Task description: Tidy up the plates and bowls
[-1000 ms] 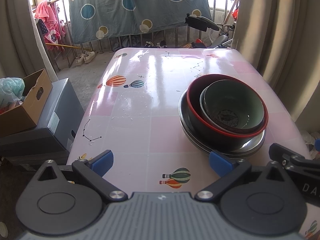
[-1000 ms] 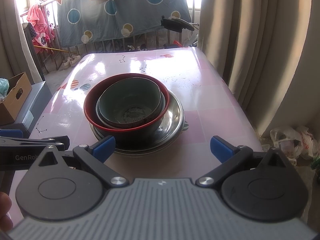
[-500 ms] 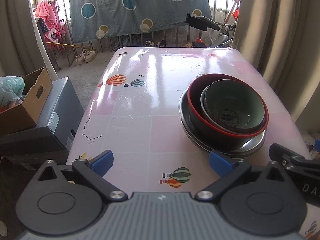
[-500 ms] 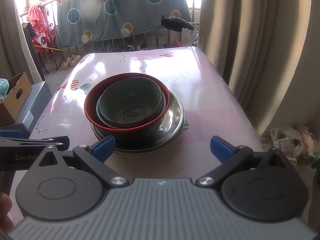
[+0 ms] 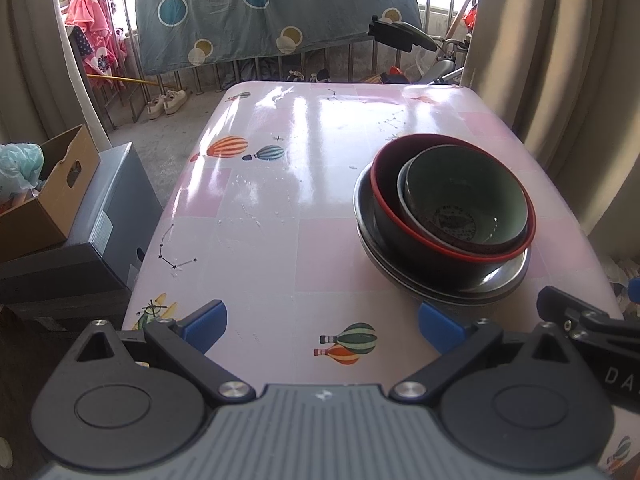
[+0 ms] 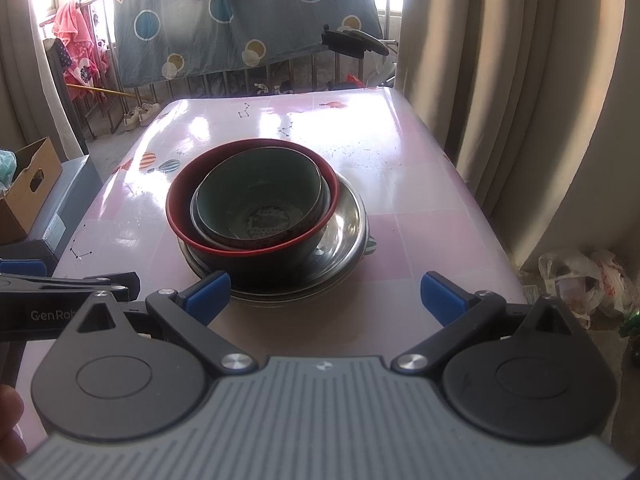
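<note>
Green bowl point(image 6: 260, 196) nested in red-rimmed bowl point(image 6: 256, 240), on steel plates point(image 6: 348, 224)

Your right gripper point(image 6: 324, 292): jaws spread wide, nothing between blue pads point(image 6: 440, 294), hovering over near edge of table point(image 6: 420, 184). Stack sits mid-table, toward near edge: green bowl point(image 6: 260, 196) nested in red-rimmed bowl point(image 6: 252, 216), both on metal plates point(image 6: 344, 236). Left pad overlaps plates' near rim in view; contact cannot be told. Your left gripper point(image 6: 68, 286) enters from left edge of frame, side-on; jaw state unclear. Cardboard box point(image 6: 30, 184) on floor beyond table's left edge.
</note>
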Motion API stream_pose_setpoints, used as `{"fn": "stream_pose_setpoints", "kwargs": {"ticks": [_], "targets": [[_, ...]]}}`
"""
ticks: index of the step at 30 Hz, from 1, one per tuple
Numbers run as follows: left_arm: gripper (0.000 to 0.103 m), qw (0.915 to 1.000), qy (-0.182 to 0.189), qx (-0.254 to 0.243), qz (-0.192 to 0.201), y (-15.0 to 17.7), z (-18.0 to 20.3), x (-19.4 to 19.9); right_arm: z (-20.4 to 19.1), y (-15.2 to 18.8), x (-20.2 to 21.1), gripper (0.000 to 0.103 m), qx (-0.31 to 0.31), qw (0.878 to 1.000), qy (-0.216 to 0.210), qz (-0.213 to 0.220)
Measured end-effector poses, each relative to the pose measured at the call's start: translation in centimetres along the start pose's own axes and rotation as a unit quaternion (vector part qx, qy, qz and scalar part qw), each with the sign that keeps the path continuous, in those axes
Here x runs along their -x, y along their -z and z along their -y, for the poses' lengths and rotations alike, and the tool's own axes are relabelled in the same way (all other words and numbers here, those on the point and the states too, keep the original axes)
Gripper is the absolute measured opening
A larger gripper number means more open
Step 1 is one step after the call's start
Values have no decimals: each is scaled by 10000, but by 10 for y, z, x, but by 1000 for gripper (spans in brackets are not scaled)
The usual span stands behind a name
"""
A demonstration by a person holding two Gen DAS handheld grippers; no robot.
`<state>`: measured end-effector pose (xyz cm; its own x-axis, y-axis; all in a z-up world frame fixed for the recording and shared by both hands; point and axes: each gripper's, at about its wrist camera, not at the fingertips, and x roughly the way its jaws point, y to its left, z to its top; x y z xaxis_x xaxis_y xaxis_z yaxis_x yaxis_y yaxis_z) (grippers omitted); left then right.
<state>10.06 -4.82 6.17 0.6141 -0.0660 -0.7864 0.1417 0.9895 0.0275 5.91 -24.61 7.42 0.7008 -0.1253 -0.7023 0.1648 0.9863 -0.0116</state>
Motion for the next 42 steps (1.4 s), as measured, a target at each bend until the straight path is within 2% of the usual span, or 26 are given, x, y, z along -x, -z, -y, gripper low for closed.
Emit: {"fn": "stream_pose_setpoints", "kwargs": {"ticks": [13, 42], "targets": [[102, 9997, 30, -112, -223, 8, 12, -10, 10, 12, -11, 102, -26, 9994, 55, -344], [102, 9994, 62, -47, -326, 8, 9, -14, 9, 11, -19, 102, -36, 9989, 46, -456]]}}
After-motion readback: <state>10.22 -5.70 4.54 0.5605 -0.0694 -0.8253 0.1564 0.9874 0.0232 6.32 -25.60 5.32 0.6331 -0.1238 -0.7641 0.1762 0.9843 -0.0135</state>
